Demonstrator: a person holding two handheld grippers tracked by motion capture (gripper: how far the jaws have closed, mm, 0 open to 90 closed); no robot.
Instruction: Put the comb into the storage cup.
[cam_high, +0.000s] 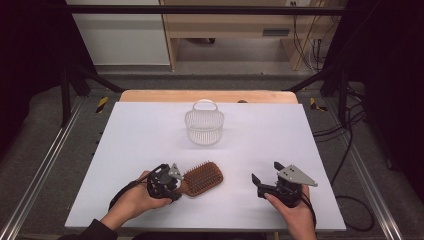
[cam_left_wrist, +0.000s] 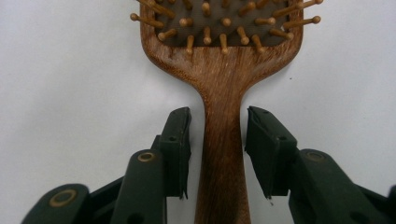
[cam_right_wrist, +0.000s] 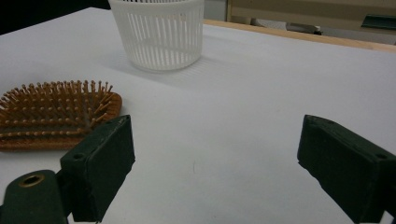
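Your left gripper (cam_left_wrist: 218, 154) straddles the hairbrush (cam_left_wrist: 223, 84) handle on the table (cam_high: 150, 145), pads not yet touching; right gripper (cam_right_wrist: 215, 168) gapes empty. Gripping and lifting remain, perhaps toward the basket (cam_high: 204, 125).

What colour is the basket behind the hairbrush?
White, with slatted sides; the basket shows best in the right gripper view.

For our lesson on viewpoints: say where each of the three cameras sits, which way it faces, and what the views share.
High view: above the table, facing forward and down; both hands, left tool, right tool.
Left gripper view: on the left tool, facing along the hairbrush handle between its jaws, gaps either side.
Right gripper view: on the right tool, open, facing the basket.
Shared: the hairbrush.
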